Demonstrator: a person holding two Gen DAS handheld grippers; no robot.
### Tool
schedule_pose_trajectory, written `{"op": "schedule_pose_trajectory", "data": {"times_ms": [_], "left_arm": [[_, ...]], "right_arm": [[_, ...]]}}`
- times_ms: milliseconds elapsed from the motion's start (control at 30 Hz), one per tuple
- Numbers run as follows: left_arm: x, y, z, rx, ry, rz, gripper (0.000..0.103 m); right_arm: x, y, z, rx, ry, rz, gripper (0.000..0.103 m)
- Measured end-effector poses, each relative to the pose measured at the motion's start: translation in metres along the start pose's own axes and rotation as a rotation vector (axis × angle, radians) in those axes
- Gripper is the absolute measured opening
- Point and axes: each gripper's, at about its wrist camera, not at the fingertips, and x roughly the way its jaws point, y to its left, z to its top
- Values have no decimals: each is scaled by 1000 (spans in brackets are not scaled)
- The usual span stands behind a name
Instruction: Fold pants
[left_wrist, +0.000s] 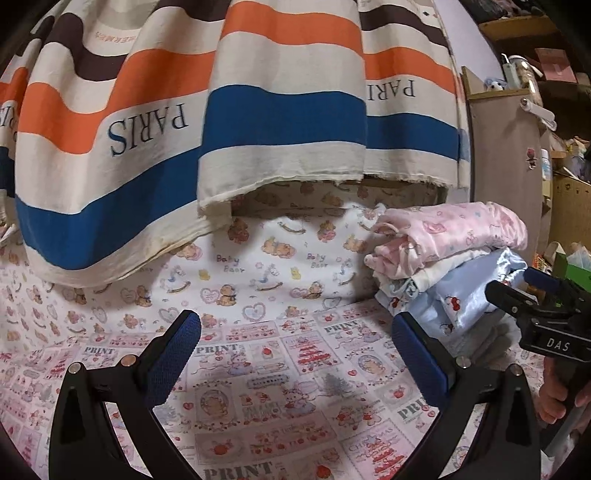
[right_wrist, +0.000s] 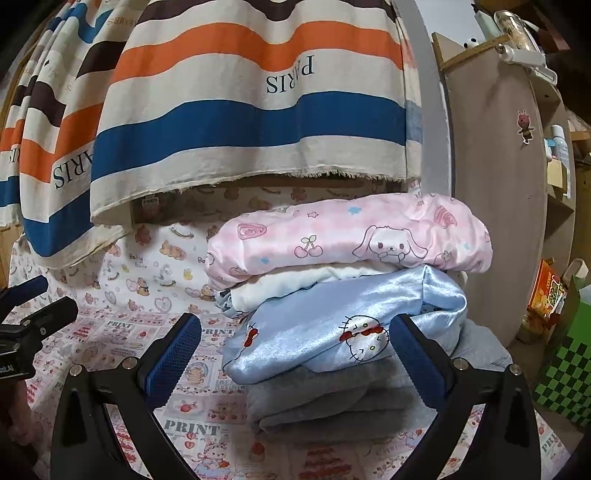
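A stack of folded pants rests on the patterned sheet (left_wrist: 258, 369). Pink cartoon-print pants (right_wrist: 351, 236) lie on top, over a white garment (right_wrist: 295, 284), then light blue satin pants (right_wrist: 314, 332) and grey pants (right_wrist: 332, 398) at the bottom. In the left wrist view the same stack (left_wrist: 450, 258) sits at the right. My right gripper (right_wrist: 295, 350) is open just in front of the stack, its fingers either side of the blue and grey layers. My left gripper (left_wrist: 295, 350) is open over the bare sheet, with nothing between its fingers.
A striped "PARIS" cloth (left_wrist: 221, 110) hangs behind the bed. A wooden shelf panel (right_wrist: 498, 184) stands to the right with boxes (right_wrist: 554, 295) beyond it. A hand (left_wrist: 561, 398) holds the right gripper's handle at the right edge.
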Motion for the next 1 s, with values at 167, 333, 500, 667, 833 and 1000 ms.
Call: {"op": "schedule_pose_trajectory", "data": {"times_ms": [167, 333, 500, 667, 833, 1000], "left_arm": [[-1, 3, 0, -13, -4, 35, 102], [-2, 2, 0, -3, -4, 39, 102], [-1, 3, 1, -5, -2, 44, 102], [-1, 4, 1, -5, -1, 45, 102], [-1, 5, 1, -7, 0, 48, 102], [-1, 7, 1, -9, 0, 49, 102]], "right_arm": [[1, -5, 0, 22, 11, -9, 102], [2, -4, 0, 13, 11, -5, 102], [2, -4, -1, 8, 11, -2, 102], [2, -3, -1, 7, 11, -2, 102], [2, -3, -1, 8, 11, -3, 102], [2, -4, -1, 8, 11, -3, 102]]}}
